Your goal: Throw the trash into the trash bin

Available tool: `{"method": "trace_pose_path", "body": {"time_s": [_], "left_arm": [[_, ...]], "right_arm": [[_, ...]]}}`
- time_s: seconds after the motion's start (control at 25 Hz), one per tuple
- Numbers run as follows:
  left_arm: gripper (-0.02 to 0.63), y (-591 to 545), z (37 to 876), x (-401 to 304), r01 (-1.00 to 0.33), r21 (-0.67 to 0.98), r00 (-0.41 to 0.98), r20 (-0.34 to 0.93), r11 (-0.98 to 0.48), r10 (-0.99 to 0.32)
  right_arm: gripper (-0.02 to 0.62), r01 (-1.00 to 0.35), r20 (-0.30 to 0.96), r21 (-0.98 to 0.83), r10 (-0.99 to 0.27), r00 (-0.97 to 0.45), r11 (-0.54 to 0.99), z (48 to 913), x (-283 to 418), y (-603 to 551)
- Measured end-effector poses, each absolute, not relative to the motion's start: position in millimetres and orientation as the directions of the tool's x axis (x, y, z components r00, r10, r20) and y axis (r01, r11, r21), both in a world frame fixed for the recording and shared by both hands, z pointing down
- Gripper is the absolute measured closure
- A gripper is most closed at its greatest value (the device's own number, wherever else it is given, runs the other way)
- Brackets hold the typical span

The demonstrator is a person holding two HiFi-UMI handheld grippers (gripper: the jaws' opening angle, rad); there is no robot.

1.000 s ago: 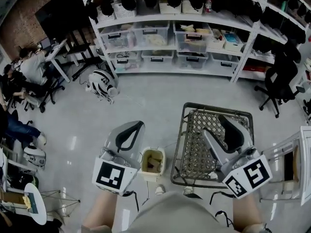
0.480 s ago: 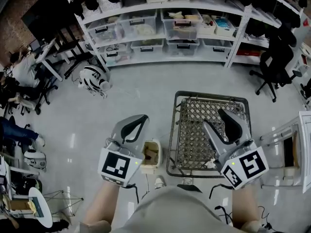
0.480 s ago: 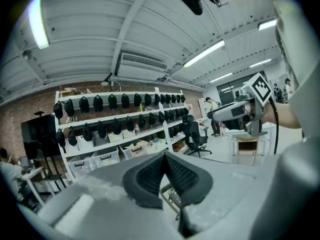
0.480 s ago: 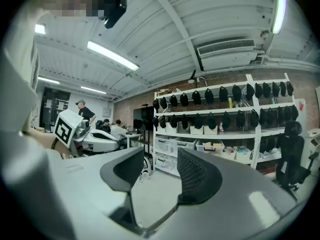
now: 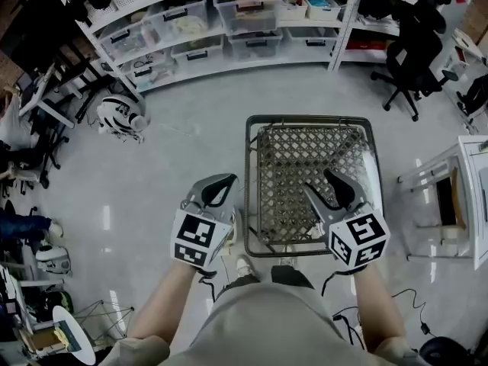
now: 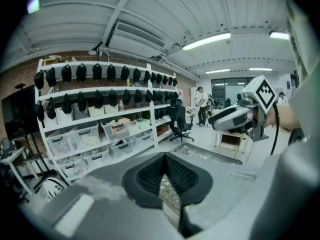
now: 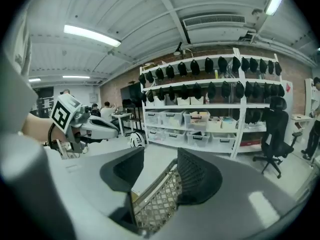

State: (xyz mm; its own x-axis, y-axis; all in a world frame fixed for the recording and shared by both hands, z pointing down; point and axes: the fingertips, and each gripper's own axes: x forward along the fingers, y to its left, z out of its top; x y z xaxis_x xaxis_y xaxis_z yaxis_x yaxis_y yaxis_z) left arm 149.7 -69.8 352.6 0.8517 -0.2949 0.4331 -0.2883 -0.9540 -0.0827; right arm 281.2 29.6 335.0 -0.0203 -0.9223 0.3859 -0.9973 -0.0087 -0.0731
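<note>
A small cream trash bin (image 5: pixel 237 232) stands on the floor left of a wire-mesh cart (image 5: pixel 309 155); only a sliver of the bin shows beside my left gripper. That left gripper (image 5: pixel 221 181) hangs over the bin with its pads touching at the tips and nothing between them, as the left gripper view (image 6: pixel 164 156) also shows. My right gripper (image 5: pixel 319 181) is over the cart's near edge, jaws apart and empty. In the right gripper view (image 7: pixel 160 156) the cart's mesh (image 7: pixel 157 199) shows through the gap. I see no loose trash.
White shelves with plastic boxes (image 5: pixel 229 21) line the far wall. A black office chair (image 5: pixel 412 75) stands far right and a white table (image 5: pixel 465 197) just right of the cart. A black-and-white object (image 5: pixel 114 117) lies on the floor at left. The person's shoes (image 5: pixel 242 265) are near the bin.
Both grippers have come down and in toward the cart's near edge. The head view has tipped down, and the bin has slipped behind the left gripper.
</note>
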Motion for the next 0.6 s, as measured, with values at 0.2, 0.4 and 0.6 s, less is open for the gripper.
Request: {"method": "trace_pose_path", "body": {"time_s": [0.2,0.4,0.6], "left_arm": [[0.604,-55.1,405.6,171.1,-0.271,-0.02,0.825,0.51,-0.962,-0.243],[0.604,-35.9,457.9,181.9,-0.229,0.006,0.787,0.59,-0.973,-0.181],[0.604,-7.0,509.5,190.7,-0.176,0.054,0.74,0.666,-0.983,-0.096]], "right_arm": [[0.381,-0.992,0.52,-0.112,-0.854,-0.001,-0.066,410.3,304.1,58.5],[0.38,-0.981,0.635,-0.148,-0.772,0.005,-0.128,477.1,314.3,89.2],[0.38,-0.97,0.712,-0.174,-0.702,-0.004,-0.171,535.5,316.7,119.1]]}}
